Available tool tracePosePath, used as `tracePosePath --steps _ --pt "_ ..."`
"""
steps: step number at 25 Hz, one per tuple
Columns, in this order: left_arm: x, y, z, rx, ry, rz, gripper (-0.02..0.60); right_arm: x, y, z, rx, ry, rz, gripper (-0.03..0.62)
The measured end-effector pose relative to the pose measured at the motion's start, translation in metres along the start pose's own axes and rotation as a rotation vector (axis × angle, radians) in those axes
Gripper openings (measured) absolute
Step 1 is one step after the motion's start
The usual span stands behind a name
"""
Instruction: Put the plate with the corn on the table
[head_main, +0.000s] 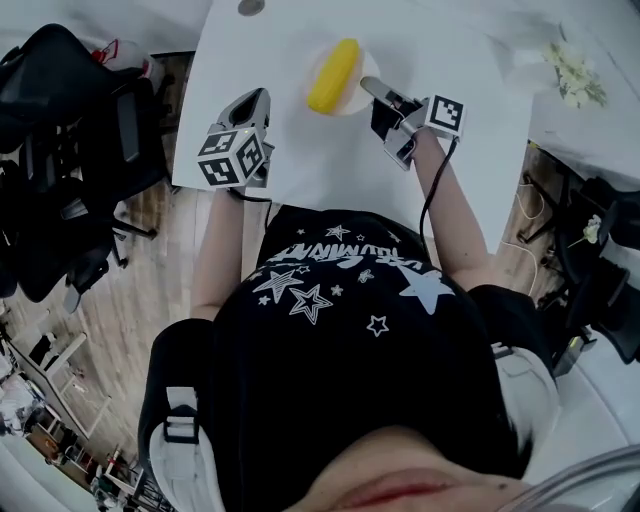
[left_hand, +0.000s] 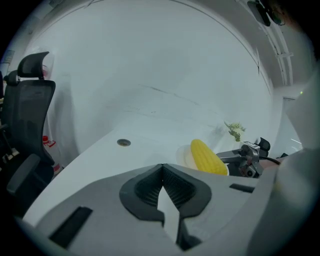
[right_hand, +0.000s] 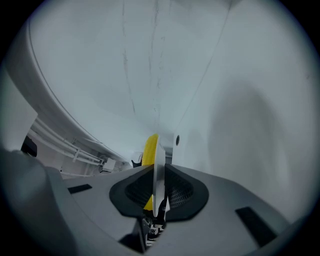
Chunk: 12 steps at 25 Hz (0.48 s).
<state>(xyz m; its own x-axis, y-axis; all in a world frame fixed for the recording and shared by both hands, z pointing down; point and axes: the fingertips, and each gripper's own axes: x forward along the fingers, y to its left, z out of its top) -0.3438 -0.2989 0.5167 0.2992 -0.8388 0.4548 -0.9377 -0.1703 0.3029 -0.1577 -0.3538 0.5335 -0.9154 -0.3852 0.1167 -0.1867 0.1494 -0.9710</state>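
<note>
A yellow corn cob (head_main: 334, 76) lies on a small white plate (head_main: 354, 102) over the far middle of the white table (head_main: 300, 170). My right gripper (head_main: 370, 87) is shut on the plate's right rim; in the right gripper view the plate (right_hand: 158, 160) stands edge-on between the pads with the corn (right_hand: 150, 146) to its left. My left gripper (head_main: 254, 98) hovers over the table left of the plate, apart from it. Its jaws (left_hand: 162, 168) are shut on nothing. The left gripper view also shows the corn (left_hand: 207, 156), the plate (left_hand: 187, 158) and the right gripper (left_hand: 225, 158).
Black office chairs (head_main: 60, 150) (left_hand: 30, 100) stand left of the table. A round grommet hole (head_main: 251, 7) (left_hand: 123, 142) sits at the table's far side. A sprig of pale flowers (head_main: 575, 75) (left_hand: 234, 130) lies at the far right. The table's left edge (head_main: 188, 130) runs near my left gripper.
</note>
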Motion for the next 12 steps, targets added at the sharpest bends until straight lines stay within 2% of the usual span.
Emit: tracePosePath --steps 12 --pt "0.051 0.025 0.008 0.021 0.05 -0.044 0.006 0.027 -0.04 0.016 -0.003 -0.037 -0.06 0.044"
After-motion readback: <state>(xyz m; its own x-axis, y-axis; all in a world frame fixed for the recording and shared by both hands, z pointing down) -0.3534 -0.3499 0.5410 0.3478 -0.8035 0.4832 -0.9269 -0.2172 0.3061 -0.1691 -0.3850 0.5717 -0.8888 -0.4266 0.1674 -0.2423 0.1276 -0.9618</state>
